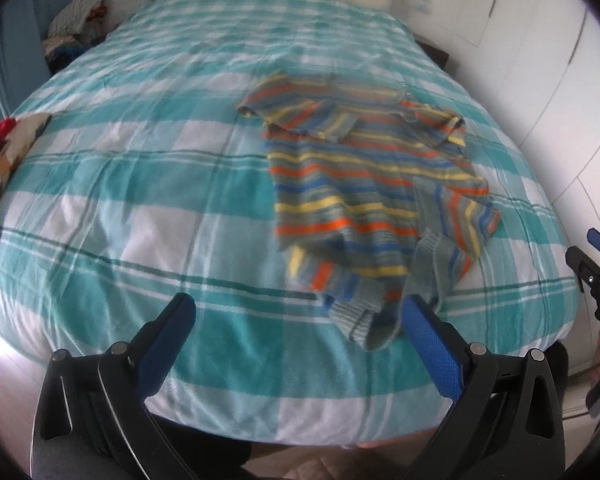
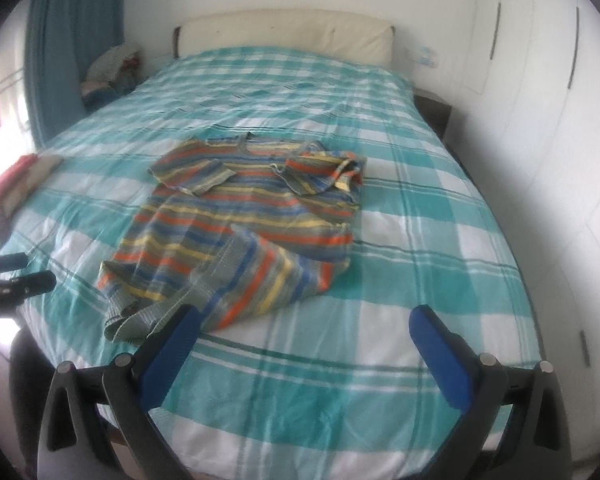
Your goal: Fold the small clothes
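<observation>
Teal-and-white checked cotton covers the bed (image 2: 400, 240), which fills both views from the near edge up to a cream headboard (image 2: 288, 32) at the far end. White wardrobe doors (image 2: 540, 80) run along the bed's right side, and a blue curtain (image 2: 68, 40) hangs past its far left corner, with a heap of laundry (image 2: 112, 72) beside that corner.

A striped knit sweater (image 2: 236, 216) in orange, yellow, blue and grey lies in the middle of the bed, collar toward the headboard and hem toward the near edge. Both sleeves are turned in across the chest. The lower right part of the body is folded over on itself, so the ribbed hem bunches close to the near edge.

A small stack of folded clothes (image 1: 8, 148), red on top, sits on the bed's left edge.

The left gripper (image 1: 300, 312) hovers over the near edge with its blue-padded fingers spread wide, clamping nothing; its right finger (image 1: 432, 344) is just beside the sweater's ribbed cuff, whether touching I cannot tell. The right gripper (image 2: 304, 324) is also spread wide and holds nothing, its left finger (image 2: 172, 344) just beside the bunched hem
</observation>
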`<move>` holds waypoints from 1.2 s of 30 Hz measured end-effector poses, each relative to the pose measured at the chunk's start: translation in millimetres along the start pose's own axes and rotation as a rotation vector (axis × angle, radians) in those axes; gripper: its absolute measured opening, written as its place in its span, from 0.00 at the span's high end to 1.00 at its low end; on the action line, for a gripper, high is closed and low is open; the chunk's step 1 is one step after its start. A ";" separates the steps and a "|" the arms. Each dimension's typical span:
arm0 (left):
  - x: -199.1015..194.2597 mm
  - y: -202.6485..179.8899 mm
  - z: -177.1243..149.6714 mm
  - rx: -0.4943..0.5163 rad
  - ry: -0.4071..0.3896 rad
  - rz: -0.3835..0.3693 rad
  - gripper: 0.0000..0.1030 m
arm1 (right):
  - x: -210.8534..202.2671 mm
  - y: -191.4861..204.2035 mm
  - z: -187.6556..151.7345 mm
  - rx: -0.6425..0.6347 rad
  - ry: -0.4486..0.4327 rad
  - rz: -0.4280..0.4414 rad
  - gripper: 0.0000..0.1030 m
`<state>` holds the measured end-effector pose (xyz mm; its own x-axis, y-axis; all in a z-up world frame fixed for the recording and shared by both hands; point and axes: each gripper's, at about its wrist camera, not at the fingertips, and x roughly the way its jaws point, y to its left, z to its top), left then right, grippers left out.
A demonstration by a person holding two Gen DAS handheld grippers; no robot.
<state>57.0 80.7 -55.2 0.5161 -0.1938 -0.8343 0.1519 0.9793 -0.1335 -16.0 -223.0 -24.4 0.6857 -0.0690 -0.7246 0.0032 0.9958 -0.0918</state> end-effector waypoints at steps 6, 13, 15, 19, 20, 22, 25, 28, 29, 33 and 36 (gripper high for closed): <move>76.1 1.4 6.9 -0.006 0.161 -0.125 0.02 | 121.6 23.8 42.0 -0.183 0.124 0.179 0.01; 114.5 -14.6 7.0 -0.033 0.222 -0.219 0.92 | 188.7 43.1 45.1 -0.233 0.297 0.311 0.96; 95.3 -3.6 3.3 -0.039 0.187 -0.258 0.93 | 151.6 31.1 36.0 -0.228 0.231 0.349 0.96; 49.2 22.1 -7.7 -0.024 0.136 -0.335 0.96 | 59.7 -5.5 -1.1 -0.189 0.140 0.413 0.96; 40.6 26.7 -11.5 -0.011 0.132 -0.342 0.97 | 42.3 -15.6 -16.7 -0.179 0.136 0.405 0.96; 36.6 33.5 -16.8 -0.006 0.138 -0.337 0.97 | 29.6 -30.1 -41.0 -0.159 0.156 0.366 0.96; 48.2 37.4 -24.2 0.005 0.150 -0.295 0.97 | 37.3 -51.9 -72.8 -0.111 0.215 0.292 0.93; 48.7 53.1 -37.7 -0.055 0.152 -0.302 0.93 | 37.0 -77.6 -101.2 -0.024 0.256 0.243 0.83; 44.3 60.0 -41.3 -0.087 0.138 -0.323 0.81 | 32.5 -85.4 -107.5 0.028 0.248 0.259 0.76; 37.3 67.3 -46.6 -0.160 0.076 -0.361 0.36 | 18.2 -99.3 -117.5 0.232 0.172 0.412 0.48; 60.8 44.6 -43.5 -0.123 0.111 -0.347 0.38 | 39.4 -89.3 -115.9 0.340 0.160 0.487 0.45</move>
<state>58.4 115.1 -135.1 0.3567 -0.5141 -0.7800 0.1962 0.8576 -0.4755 -73.6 -321.7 -123.9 0.5488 0.4168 -0.7246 -0.0330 0.8769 0.4794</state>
